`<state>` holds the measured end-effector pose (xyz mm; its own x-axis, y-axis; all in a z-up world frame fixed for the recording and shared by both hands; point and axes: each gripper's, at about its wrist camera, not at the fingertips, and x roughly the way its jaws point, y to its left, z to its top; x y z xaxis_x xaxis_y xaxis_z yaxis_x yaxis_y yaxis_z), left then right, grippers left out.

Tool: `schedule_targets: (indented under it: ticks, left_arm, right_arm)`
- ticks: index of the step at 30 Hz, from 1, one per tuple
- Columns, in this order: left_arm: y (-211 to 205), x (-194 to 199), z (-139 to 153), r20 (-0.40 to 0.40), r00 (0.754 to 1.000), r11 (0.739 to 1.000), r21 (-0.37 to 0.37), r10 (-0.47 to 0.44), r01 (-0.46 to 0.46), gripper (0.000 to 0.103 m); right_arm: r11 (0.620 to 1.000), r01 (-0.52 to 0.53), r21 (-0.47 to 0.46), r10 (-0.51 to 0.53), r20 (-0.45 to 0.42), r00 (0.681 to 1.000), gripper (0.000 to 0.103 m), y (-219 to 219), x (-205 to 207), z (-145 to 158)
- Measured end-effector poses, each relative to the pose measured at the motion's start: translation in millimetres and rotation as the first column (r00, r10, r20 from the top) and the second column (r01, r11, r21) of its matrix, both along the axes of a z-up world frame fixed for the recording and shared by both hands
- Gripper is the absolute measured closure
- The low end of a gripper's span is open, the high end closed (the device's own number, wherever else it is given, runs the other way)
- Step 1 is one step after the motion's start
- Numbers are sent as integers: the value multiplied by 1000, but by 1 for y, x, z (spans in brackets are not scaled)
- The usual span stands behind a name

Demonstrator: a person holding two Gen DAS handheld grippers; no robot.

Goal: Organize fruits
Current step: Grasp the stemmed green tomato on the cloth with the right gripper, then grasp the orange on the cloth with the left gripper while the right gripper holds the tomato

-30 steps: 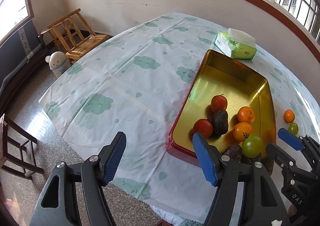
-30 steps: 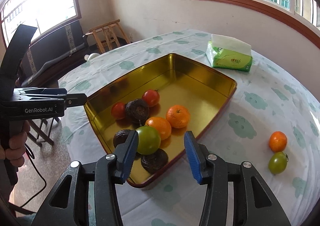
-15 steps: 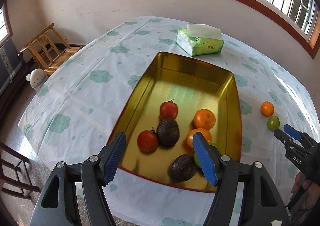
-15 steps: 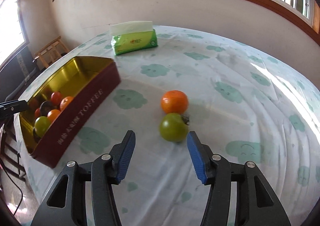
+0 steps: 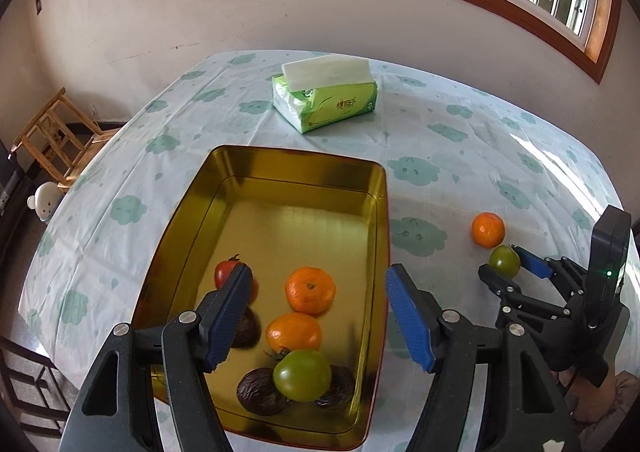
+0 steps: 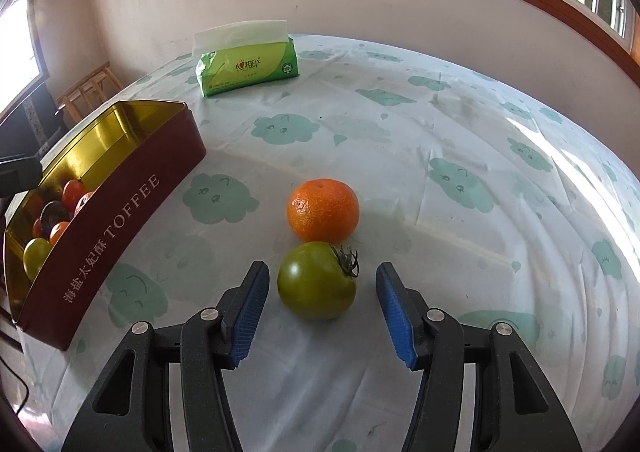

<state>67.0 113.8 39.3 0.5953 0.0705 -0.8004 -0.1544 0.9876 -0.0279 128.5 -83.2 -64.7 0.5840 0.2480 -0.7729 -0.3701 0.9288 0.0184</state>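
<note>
Collecting stray fruit: right gripper point(image 6: 322, 306) open around green tomato point(image 6: 317, 280) mid-surface (pads apart); closing needed. Left gripper point(image 5: 318, 318) wide, empty.

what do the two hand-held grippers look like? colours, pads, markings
Both match: the left hand-held gripper and the right hand-held gripper have black plastic linkage arms with silver pivot screws and ribbed blue pads. Seen from the left wrist view, the right hand-held gripper carries a black upright housing with a lit green LED. No lettering is legible on either now.
</note>
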Motion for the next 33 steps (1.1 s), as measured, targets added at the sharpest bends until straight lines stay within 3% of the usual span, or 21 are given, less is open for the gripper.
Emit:
schedule_targets:
  ticks: [5,11,23,33]
  left_arm:
    - [-22,13,-3,-8,999,999,-5,-40,40,37]
    - [-48,27,-14,-35,996,996,-19,-87,87,37]
    - [-112,61,-37,-27,977,977,-15,-211,210,37]
    - [-141,81,-55,-42,958,959,10,-283,283,37]
  right_arm:
    - [1000,-4,7,4,8,1000,65,0,0,-1]
    - [1000,13,27,-14,21,1000,65,-16,-5,4]
    - [978,204,-34,-204,26,979,65,-104,1,5]
    - [968,246,-50,-245,25,969,65,-134,-2,0]
